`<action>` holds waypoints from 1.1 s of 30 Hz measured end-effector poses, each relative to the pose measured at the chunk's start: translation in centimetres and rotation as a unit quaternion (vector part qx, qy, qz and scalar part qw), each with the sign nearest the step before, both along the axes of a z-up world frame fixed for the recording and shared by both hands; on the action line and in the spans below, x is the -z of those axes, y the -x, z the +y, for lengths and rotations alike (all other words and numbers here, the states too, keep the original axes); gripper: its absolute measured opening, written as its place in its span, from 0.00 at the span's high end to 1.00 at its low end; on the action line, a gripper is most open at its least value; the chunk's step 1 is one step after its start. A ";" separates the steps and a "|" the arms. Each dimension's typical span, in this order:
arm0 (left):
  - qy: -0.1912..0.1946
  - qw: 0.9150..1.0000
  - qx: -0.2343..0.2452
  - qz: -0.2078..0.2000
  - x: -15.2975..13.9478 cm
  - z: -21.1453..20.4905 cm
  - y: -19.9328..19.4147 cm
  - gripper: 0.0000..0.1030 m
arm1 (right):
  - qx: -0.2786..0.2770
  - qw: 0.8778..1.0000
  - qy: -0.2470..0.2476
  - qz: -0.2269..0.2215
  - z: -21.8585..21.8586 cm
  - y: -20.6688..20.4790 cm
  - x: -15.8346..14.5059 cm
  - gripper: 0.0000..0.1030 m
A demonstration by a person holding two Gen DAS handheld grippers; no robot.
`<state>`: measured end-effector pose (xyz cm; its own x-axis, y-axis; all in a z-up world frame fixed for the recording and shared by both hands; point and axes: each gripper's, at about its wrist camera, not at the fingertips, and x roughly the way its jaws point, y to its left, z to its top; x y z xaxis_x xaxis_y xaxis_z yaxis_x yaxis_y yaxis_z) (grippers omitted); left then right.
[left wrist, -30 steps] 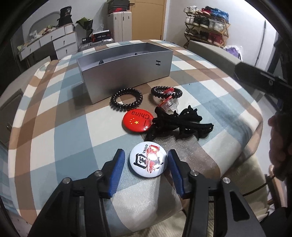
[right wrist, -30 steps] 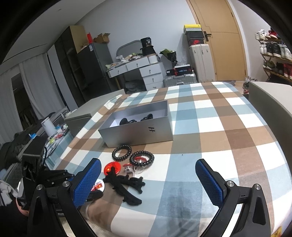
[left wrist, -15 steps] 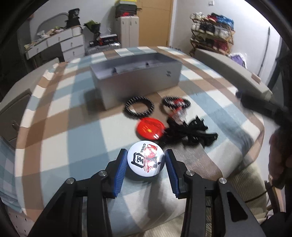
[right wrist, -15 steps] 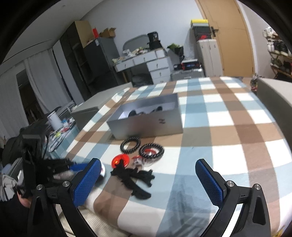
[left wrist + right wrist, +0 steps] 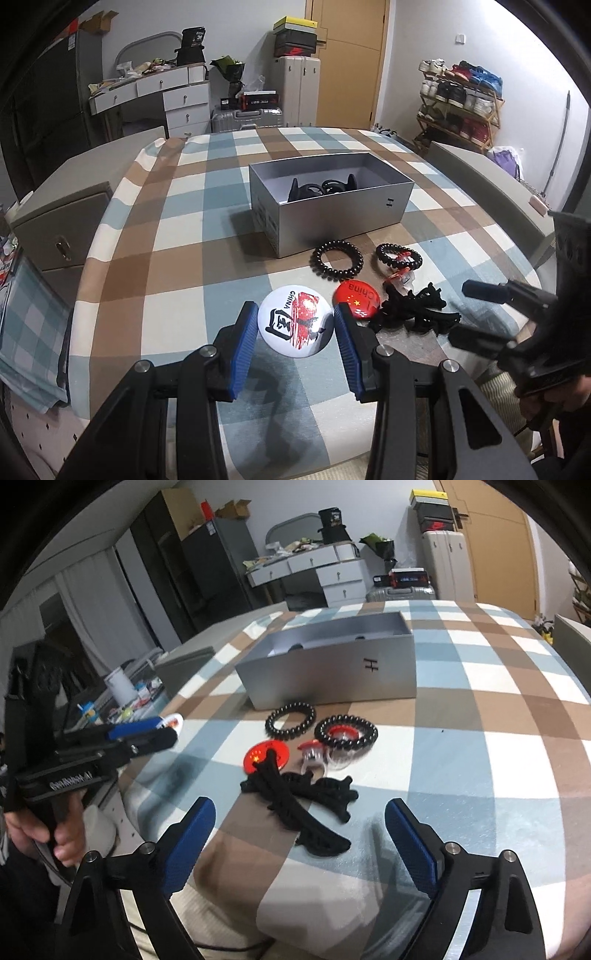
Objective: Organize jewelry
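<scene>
**White badge in hand, most of the pile still out**

Holding the white badge point(image 5: 295, 322) between the blue pads of my left gripper point(image 5: 294, 332), I have it clamped by its rim and lifted off the checked tablecloth point(image 5: 173, 236). The silver box point(image 5: 332, 206) sits open farther back, with a few dark pieces already lying inside, so I judge the sorting started but far from finished. Left on the cloth, just in front of the box: two black bead bracelets point(image 5: 290, 720), a red badge point(image 5: 266, 761), a small clear clip with a red top point(image 5: 312, 758) and a tangle of black claw clips point(image 5: 306, 805). My right gripper point(image 5: 299, 845) hangs wide over the claw clips, its jaws closing, nothing pressed between them yet.
</scene>
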<state>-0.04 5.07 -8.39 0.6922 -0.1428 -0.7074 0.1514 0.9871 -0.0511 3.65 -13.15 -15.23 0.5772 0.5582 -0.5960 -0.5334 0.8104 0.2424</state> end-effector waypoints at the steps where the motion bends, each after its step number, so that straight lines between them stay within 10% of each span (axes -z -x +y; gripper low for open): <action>1: 0.001 1.000 0.000 0.000 0.0 0.1 0.0 0.65 | 0.001 1.000 0.010 -0.005 0.3 0.1 0.1 0.14; 10: 0.001 1.000 0.000 0.002 0.0 0.4 0.0 0.65 | 0.008 0.994 0.101 -0.031 2.7 0.7 1.1 0.60; 33: 0.003 1.000 -0.003 0.001 -0.1 0.8 0.0 0.65 | -0.025 0.995 0.081 -0.050 2.5 2.4 0.3 0.86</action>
<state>-0.03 5.82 -8.25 0.6911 -0.1426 -0.7086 0.1448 0.9878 -0.0576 1.29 -10.66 -15.56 0.6116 0.4897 -0.6214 -0.5893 0.8060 0.0552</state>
